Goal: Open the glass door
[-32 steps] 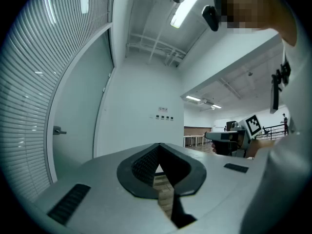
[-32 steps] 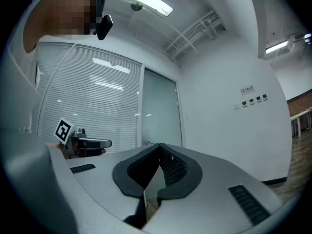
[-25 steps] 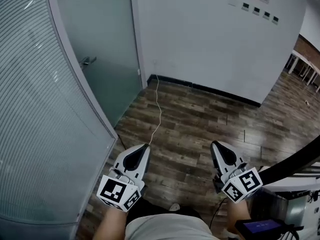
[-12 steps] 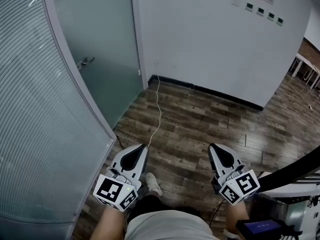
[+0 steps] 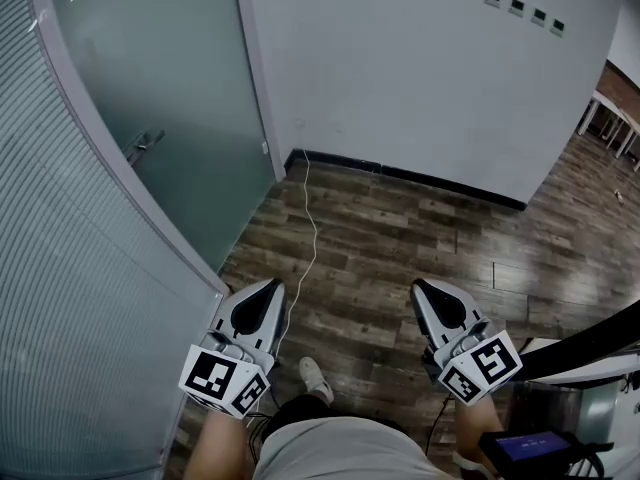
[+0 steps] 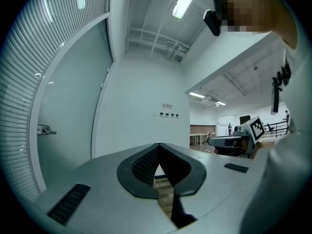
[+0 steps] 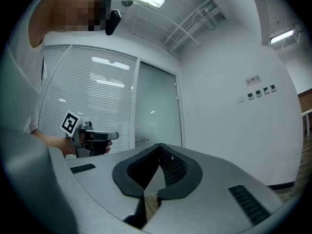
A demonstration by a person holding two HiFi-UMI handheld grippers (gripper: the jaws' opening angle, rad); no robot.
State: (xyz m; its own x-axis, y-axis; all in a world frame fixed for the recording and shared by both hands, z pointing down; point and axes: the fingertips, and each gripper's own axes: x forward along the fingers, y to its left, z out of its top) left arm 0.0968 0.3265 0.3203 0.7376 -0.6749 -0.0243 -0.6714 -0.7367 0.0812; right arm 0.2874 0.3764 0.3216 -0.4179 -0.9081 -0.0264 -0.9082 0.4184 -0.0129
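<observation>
Since the earlier frames, the glass door [image 5: 170, 98] and its lever handle [image 5: 143, 146] are shifted toward the lower left of the head view, and a pale shoe [image 5: 314, 378] is now seen on the wooden floor [image 5: 400, 238] between the two grippers. The left gripper [image 5: 268, 286] and the right gripper [image 5: 422, 288] are held side by side, well apart from each other, and both are pointed level toward the white wall [image 5: 420, 78]. In each gripper view the jaws are seen brought together at their tips, and nothing is held between them. The frosted door is found ahead and to the left, set between a ribbed glass partition [image 5: 80, 328] and the wall, and it is shut. The handle is well clear of both grippers and is touched by neither. A white cable [image 5: 313, 218] is laid across the floor from the foot of the wall toward the left gripper. A row of small switches [image 5: 525, 8] is mounted high on the wall.
</observation>
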